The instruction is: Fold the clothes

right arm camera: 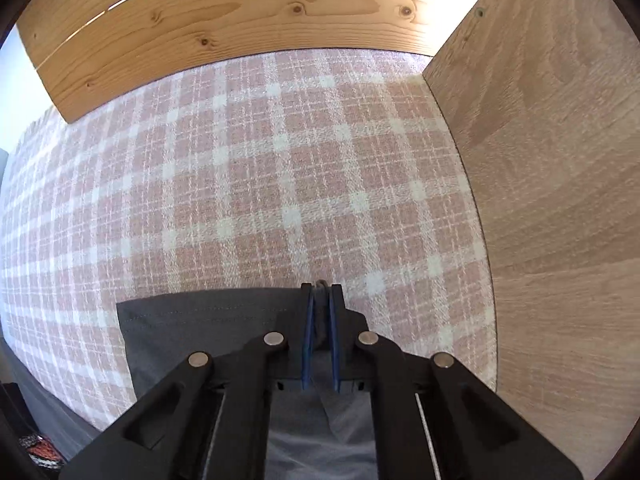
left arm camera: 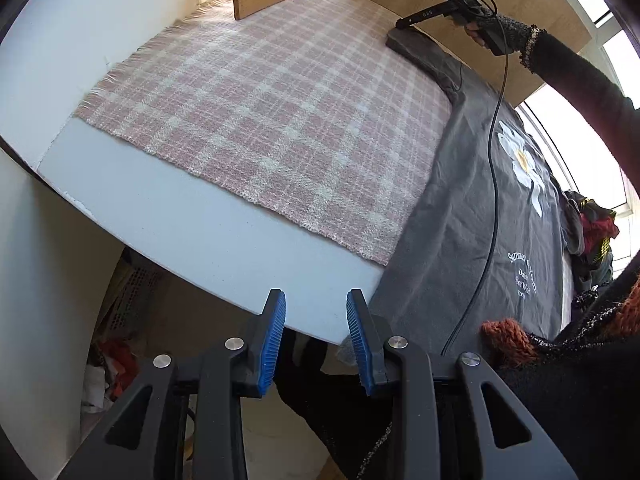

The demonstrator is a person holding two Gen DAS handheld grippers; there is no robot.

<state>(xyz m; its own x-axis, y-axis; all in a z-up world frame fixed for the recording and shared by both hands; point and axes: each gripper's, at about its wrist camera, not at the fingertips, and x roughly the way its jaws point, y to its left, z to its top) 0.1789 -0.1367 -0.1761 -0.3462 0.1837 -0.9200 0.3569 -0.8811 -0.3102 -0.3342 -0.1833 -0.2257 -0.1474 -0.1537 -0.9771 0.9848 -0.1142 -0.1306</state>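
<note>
Left wrist view: grey T-shirt (left arm camera: 472, 216) lies flat on the plaid cloth (left arm camera: 260, 128). Right tongs (right arm camera: 320, 312) clench its sleeve hem beside the wooden board (right arm camera: 560, 200); left tongs (left arm camera: 316, 312) gape, released. Keep the sleeve taut and low.

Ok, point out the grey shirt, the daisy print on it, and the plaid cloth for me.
grey shirt (left arm camera: 460, 216), left wrist view, on its plain body fabric.
daisy print (left arm camera: 520, 156), left wrist view, on the yellow centre.
plaid cloth (right arm camera: 248, 184), right wrist view, on its open middle.
</note>
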